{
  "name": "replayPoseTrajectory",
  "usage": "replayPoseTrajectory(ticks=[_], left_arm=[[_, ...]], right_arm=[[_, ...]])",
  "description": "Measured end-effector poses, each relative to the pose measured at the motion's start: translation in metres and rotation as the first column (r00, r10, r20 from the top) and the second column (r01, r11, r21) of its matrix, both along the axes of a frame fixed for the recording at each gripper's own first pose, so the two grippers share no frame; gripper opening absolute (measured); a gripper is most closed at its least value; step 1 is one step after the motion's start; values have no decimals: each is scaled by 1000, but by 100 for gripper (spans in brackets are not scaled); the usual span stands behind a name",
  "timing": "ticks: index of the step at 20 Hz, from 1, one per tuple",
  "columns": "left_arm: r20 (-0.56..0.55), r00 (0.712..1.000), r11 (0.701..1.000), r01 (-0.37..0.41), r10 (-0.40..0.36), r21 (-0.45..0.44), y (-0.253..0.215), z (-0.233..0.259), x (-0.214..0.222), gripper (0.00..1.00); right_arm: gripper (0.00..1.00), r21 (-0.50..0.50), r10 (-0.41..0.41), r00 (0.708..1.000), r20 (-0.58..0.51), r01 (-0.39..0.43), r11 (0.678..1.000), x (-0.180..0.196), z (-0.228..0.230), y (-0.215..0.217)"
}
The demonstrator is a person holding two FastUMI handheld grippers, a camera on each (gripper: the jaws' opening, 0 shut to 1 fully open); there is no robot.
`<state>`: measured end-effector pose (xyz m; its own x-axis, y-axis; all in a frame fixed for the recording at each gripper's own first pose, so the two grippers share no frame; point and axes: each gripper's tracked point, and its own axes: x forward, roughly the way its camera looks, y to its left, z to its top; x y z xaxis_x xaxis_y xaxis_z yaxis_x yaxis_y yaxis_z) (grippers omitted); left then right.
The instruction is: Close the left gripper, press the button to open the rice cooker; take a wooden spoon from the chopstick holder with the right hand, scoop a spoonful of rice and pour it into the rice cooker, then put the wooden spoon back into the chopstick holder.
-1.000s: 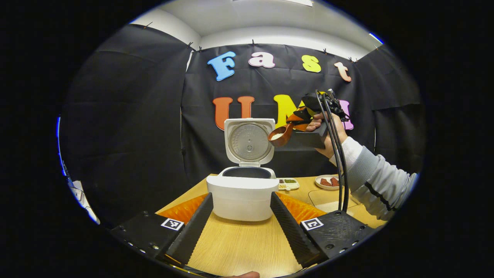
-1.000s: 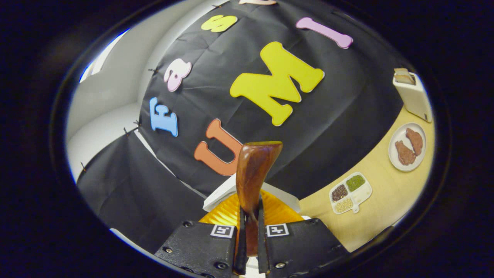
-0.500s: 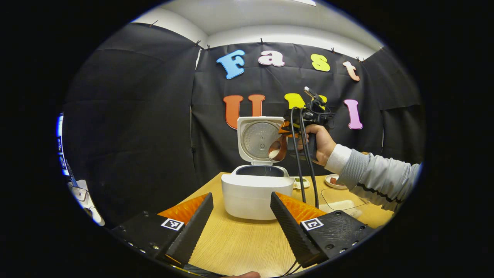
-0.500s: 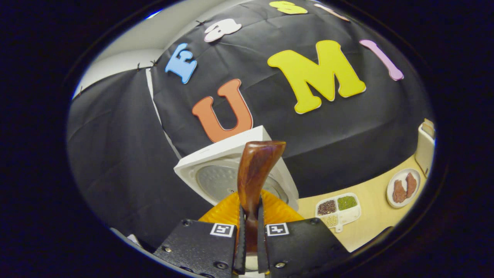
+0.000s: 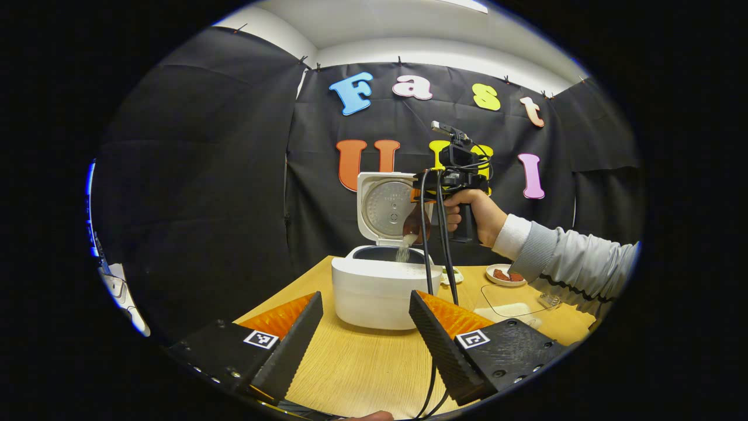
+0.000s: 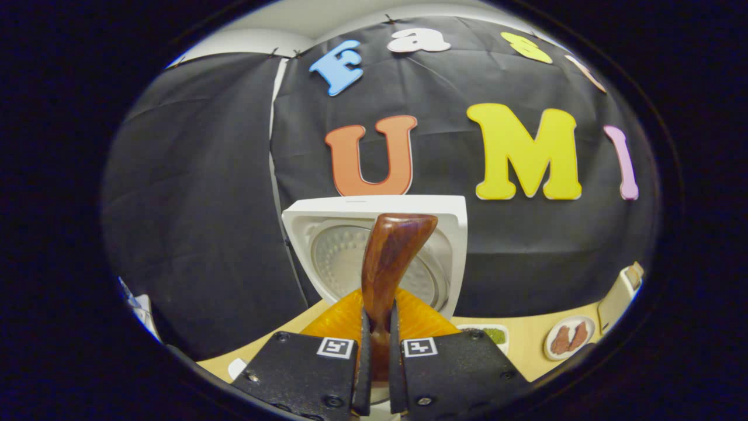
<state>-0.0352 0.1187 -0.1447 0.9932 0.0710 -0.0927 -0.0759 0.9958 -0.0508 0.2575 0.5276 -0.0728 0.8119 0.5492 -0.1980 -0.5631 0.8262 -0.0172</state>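
Progress check, judged from present positions. Rice cooker [image 5: 385, 286] stands on table [image 5: 356, 368] with lid [image 5: 388, 204] raised upright: button step complete. Wooden spoon [image 6: 388, 263] out of chopstick holder and clamped by its handle between both fingers of right gripper [image 6: 377, 356], handle rising straight ahead along the fingers. Seen from left gripper view: right gripper [image 5: 435, 187] held by a hand [image 5: 473, 210] above the open pot, spoon bowl tipped downward, thin stream of rice [image 5: 403, 251] falling into the pot opening. Pour step therefore under way, not finished; amount left in the bowl cannot be told.

Left gripper [image 5: 365, 327] low over the near table edge, fingers spread wide apart, nothing between them, well short of the cooker body. No further duty apparent for it.

Remaining: empty the spoon fully, level it, carry it back to the chopstick holder, release. A tall white container [image 6: 619, 295] at far right of right gripper view may be the holder; not certain.

Also present beyond the cooker: small plate [image 6: 567, 339] with reddish pieces, divided dish [image 6: 491, 333] of grains.
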Motion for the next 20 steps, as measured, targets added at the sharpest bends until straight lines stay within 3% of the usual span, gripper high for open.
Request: replayPoseTrajectory(ticks=[5,9,15,20], left_arm=[[-25,1000,1000,6,-6,16,-2,-7,0,94],[-36,999,1000,4,-3,23,-1,-9,1,94],[-36,999,1000,14,-13,22,-2,-5,-2,94],[4,1000,1000,20,-20,20,-15,5,1,94]], right_arm=[[18,-124,62,985,162,-42,991,-17,15,13],[18,-161,49,955,293,-1,987,-31,27,6],[16,-88,26,969,245,-5,996,-45,34,-32],[17,-4,-18,978,209,20,1000,-57,44,-107]])
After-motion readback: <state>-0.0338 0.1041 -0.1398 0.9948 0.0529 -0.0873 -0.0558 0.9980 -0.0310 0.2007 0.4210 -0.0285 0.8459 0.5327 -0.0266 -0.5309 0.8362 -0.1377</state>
